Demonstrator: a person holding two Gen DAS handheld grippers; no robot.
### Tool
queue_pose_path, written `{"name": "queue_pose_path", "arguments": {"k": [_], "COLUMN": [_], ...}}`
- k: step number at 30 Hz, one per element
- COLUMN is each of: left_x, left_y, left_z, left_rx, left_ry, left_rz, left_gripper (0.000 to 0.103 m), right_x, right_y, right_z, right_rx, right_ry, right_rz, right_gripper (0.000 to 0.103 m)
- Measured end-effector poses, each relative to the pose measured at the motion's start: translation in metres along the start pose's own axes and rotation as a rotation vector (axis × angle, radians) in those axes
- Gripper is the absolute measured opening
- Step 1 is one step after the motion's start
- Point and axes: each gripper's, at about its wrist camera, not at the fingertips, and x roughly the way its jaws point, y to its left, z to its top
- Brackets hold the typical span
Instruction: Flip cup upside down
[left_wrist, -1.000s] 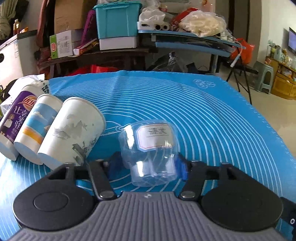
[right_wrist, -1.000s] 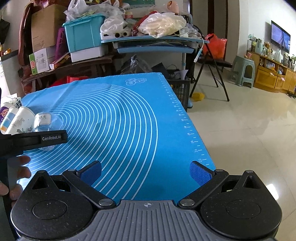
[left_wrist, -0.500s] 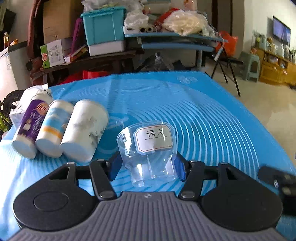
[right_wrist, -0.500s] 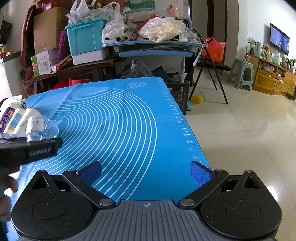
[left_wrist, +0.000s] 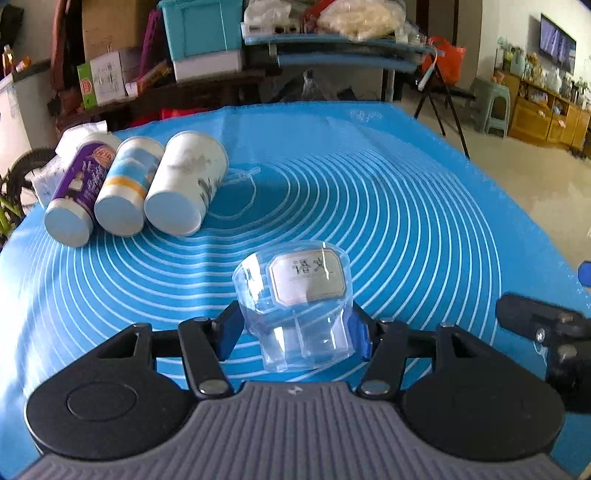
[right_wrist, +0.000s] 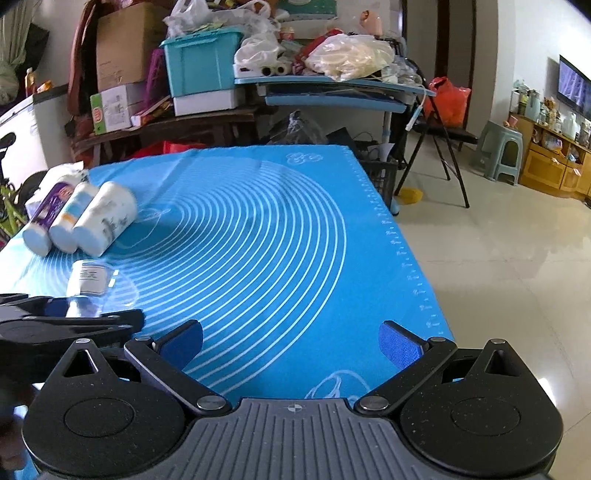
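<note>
Your left tool (left_wrist: 295, 328) is clamped on the clear ribbed plastic cup (left_wrist: 295, 295), its label blurred. Your right tool (right_wrist: 291, 343) gapes apart over the blue ringed mat (right_wrist: 266, 229).

cup (left_wrist: 295, 295) between left gripper (left_wrist: 295, 328) pads | three cups (left_wrist: 136, 188) far-left on mat (left_wrist: 406, 221)

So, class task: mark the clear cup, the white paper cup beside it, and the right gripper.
clear cup (left_wrist: 295, 314), left wrist view, on its transparent wall below the label
white paper cup (left_wrist: 184, 184), left wrist view, on its side wall
right gripper (right_wrist: 291, 343), right wrist view, midway between its fingers
</note>
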Motion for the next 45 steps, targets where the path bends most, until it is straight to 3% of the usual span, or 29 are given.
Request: {"name": "queue_pose_path", "arguments": {"k": [6,7,9,10,23,29,32,37,45], "left_x": [0.001,0.000,-0.002,-0.004,-0.022,-0.041,-0.052,-0.068,-0.084], "left_y": [0.000,0.000,0.001,0.001,0.008,0.028,0.048,0.086,0.124], "left_z": [-0.002,-0.001,-0.001,-0.001,0.002,0.004,0.002,-0.003,-0.016], "left_rx": [-0.002,-0.003,-0.010,-0.014,-0.021,-0.072,-0.113,-0.218,-0.267], "left_ry": [-0.002,0.001,-0.004,-0.015,-0.065,-0.099,-0.121,-0.153,-0.202], "left_rz": [-0.009,-0.006,0.004,0.005,-0.014,-0.001,0.038,0.110,0.243], "left_gripper": [0.064,0.068,0.089,0.090,0.093,0.094,0.096,0.096,0.096], "right_x": [-0.001,-0.001,-0.001,0.000,-0.011,-0.017,-0.022,-0.031,-0.029], "right_y": [0.005,0.006,0.007,0.008,0.012,0.020,0.035,0.070,0.143], "right_z": [-0.003,-0.003,-0.003,-0.002,0.008,0.015,0.025,0.044,0.027], "right_rx": [-0.021,-0.024,-0.034,-0.039,-0.096,-0.164,-0.307,-0.654,-1.404], "right_ry": [0.026,0.027,0.030,0.032,0.020,0.014,-0.001,-0.038,-0.136], "right_rz": [-0.007,-0.007,-0.009,-0.010,-0.003,0.002,-0.020,-0.088,-0.219], "right_gripper": [0.103,0.103,0.103,0.103,0.103,0.103,0.103,0.103,0.103]}}
